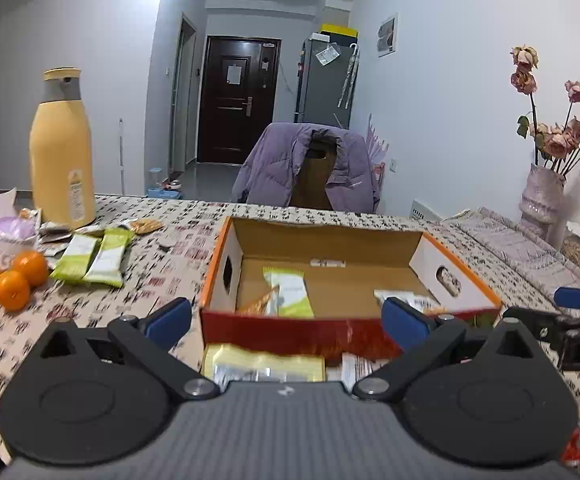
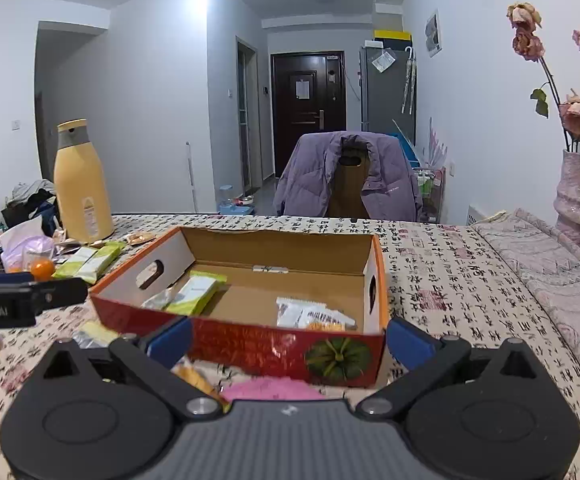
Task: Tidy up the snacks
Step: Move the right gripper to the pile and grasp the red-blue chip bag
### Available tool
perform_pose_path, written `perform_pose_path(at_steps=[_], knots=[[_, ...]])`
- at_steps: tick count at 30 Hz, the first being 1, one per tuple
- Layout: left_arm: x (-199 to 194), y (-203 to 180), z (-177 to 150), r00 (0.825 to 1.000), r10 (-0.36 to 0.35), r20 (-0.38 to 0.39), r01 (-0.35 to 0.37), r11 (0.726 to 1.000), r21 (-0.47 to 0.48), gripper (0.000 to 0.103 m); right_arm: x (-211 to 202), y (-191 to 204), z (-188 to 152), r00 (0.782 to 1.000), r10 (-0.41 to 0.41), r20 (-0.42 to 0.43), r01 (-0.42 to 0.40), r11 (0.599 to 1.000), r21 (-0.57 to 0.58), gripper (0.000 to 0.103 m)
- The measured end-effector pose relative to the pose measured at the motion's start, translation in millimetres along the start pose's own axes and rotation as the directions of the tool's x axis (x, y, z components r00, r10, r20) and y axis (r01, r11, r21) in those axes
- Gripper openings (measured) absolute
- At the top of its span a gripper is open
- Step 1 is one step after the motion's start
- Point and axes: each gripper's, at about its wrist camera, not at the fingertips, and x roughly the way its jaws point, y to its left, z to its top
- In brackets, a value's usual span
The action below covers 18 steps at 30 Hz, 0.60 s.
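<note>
Both the left gripper (image 1: 286,320) and right gripper (image 2: 290,338) stand wide apart holding nothing, their bodies hiding part of blurred packets (image 1: 264,362) at the table's near edge, before the open box (image 2: 246,336) with half-hidden snacks (image 2: 313,314) inside.

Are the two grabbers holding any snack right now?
No. The left gripper and right gripper are both wide open with nothing between their fingers. The snacks lie in the box and on the table.
</note>
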Motion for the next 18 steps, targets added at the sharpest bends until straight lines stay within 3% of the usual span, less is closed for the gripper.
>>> perform_pose_path(at_steps=[11, 18], knots=[[-39, 9, -59, 0.996, -0.07, -0.058, 0.07, 0.998, -0.001, 0.103, -42, -3, -49, 1.0, -0.027, -0.004, 0.027, 1.0, -0.003, 0.103], [-52, 25, -87, 0.992, -0.071, -0.101, 0.068, 0.997, -0.035, 0.103, -64, -13, -84, 0.998, -0.052, -0.022, 0.052, 0.999, 0.008, 0.103]])
